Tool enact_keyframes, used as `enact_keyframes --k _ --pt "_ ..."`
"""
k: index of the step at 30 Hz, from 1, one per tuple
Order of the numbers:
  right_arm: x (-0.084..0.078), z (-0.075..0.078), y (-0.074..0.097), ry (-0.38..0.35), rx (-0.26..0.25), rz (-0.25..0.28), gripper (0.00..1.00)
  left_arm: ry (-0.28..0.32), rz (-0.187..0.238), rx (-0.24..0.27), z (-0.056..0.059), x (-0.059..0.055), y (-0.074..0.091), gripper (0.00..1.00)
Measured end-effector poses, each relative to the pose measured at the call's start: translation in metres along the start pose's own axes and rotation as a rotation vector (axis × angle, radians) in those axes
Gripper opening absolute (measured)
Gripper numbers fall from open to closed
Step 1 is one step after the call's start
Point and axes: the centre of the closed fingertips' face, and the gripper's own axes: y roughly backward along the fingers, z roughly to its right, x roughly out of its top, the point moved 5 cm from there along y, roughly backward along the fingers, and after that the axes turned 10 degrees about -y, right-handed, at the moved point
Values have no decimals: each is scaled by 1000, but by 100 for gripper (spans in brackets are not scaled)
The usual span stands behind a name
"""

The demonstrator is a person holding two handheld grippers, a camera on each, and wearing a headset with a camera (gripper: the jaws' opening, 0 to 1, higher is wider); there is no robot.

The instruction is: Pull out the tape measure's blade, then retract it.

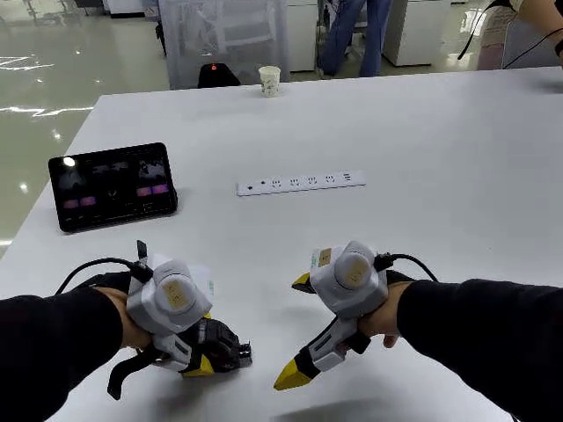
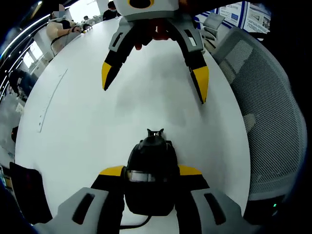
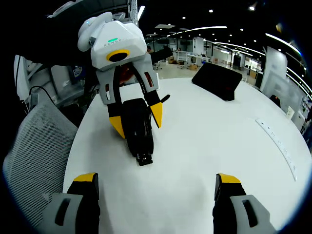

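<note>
Open-plan lab: white workbench (image 1: 440,158), mesh chair (image 3: 34,141), ceiling strip lights (image 3: 234,46).

Two grippers held low and near, pointing at each other.
The left gripper (image 1: 211,353) squeezes the tape measure (image 1: 227,341) tight, while the right gripper (image 1: 296,330) has its jaws wide apart. Dark sleeves (image 1: 53,343) cover both arms.

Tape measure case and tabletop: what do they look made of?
Tape measure: black case, probably moulded plastic, maybe rubber-coated; dull sheen and rounded edges, clamped in the left tool. Table: white, smooth, laminate-like top, though that is a guess; even matte surface with soft shadows and no grain.
</note>
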Motion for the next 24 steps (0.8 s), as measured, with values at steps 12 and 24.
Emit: enact_keyframes --k 12,24 --pt "2 -13 -19 59 53 -21 99 20 -15 3 0 -1 -2 34" --pt "4 -8 -35 66 43 -28 64 36 -18 28 1 -1 -3 34"
